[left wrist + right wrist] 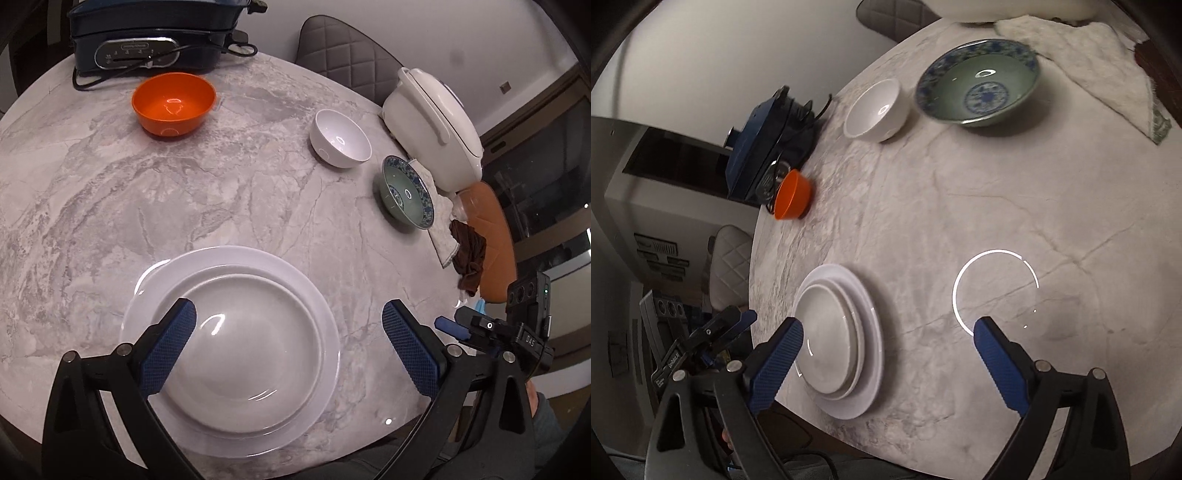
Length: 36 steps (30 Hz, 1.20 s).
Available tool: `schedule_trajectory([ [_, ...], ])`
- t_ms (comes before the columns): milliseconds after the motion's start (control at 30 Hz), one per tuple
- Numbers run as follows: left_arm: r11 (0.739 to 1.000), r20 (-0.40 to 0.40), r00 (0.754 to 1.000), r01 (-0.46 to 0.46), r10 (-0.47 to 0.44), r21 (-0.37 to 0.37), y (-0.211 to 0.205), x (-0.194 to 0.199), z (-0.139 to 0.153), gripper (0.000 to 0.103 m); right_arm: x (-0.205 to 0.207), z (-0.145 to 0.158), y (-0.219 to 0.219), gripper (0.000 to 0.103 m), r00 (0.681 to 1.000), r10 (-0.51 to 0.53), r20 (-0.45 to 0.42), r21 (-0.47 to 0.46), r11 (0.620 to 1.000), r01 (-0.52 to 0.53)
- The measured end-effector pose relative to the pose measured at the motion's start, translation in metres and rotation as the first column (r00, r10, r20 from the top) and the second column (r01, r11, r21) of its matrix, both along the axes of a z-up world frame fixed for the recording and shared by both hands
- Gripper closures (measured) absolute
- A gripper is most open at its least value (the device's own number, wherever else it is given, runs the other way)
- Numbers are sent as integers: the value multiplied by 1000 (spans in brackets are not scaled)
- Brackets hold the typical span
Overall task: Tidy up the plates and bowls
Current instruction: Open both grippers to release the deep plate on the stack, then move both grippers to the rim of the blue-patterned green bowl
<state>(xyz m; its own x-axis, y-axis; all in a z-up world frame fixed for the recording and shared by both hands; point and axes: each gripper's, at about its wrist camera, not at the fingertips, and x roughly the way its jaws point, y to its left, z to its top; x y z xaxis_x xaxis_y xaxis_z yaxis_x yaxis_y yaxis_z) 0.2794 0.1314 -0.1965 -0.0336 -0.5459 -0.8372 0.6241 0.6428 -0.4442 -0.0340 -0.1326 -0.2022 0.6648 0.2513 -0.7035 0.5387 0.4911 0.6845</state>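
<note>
A stack of white plates (229, 350), smaller on larger, lies on the marble table near its front edge. My left gripper (288, 308) hangs open above it, one pad over the stack and the other over bare table, holding nothing. In the right wrist view the same stack (836, 347) sits just inside the left pad of my right gripper (889, 325), which is open and empty above the tabletop. Farther off stand an orange bowl (173, 103), a white bowl (340, 138) and a green bowl with a blue pattern (406, 192). All three stand apart and upright.
A dark blue electric cooker (147, 40) with its cord sits behind the orange bowl. A white rice cooker (432, 125) stands on a white cloth (443, 236) at the right edge, beside a brown rag (469, 258). Chairs ring the round table (92, 184).
</note>
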Motion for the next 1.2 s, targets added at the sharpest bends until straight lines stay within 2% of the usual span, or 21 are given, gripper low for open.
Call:
schedule_trajectory([
  [100, 999, 2, 1000, 5, -5, 49, -32, -7, 0, 1, -16, -1, -37, 8, 999, -50, 16, 0, 999, 50],
  [200, 998, -12, 1000, -4, 5, 67, -67, -10, 0, 1, -26, 7, -79, 8, 995, -75, 62, -14, 997, 76],
  [333, 996, 7, 1000, -2, 1, 89, -123, -12, 3, 1, -27, 16, -137, 8, 993, -55, 102, -52, 997, 61],
  [433, 994, 61, 997, 30, -37, 105, -170, -15, 6, 1, -22, 14, -179, 8, 993, -42, 108, -54, 997, 48],
  [567, 992, 30, 998, 60, -64, 114, -227, -14, -10, 2, -2, 6, -220, 13, 995, 12, 101, -55, 998, -7],
  [667, 988, 17, 996, 83, -86, 129, -263, -15, -28, 2, 15, -9, -239, 17, 995, 59, 78, -41, 998, -56],
  [833, 984, 20, 995, 94, -98, 150, -307, -16, -46, 5, 40, -33, -255, 38, 993, 106, 52, 9, 994, -107],
  [867, 985, 19, 995, 98, -102, 145, -313, -16, -49, 12, 44, -36, -256, 38, 993, 113, 45, 11, 993, -114],
  [900, 983, 12, 994, 103, -106, 150, -318, -14, -53, 14, 47, -38, -258, 39, 992, 120, 38, 16, 993, -121],
  [1033, 979, -4, 993, 115, -116, 169, -335, -12, -68, 15, 58, -46, -263, 40, 990, 142, 10, 23, 990, -143],
  [1133, 977, -27, 992, 125, -122, 173, -343, -11, -79, 23, 66, -50, -268, 41, 988, 155, -6, 29, 987, -155],
  [1200, 977, -42, 992, 123, -117, 174, -348, -8, -86, 24, 70, -51, -271, 43, 987, 161, -17, 26, 987, -160],
])
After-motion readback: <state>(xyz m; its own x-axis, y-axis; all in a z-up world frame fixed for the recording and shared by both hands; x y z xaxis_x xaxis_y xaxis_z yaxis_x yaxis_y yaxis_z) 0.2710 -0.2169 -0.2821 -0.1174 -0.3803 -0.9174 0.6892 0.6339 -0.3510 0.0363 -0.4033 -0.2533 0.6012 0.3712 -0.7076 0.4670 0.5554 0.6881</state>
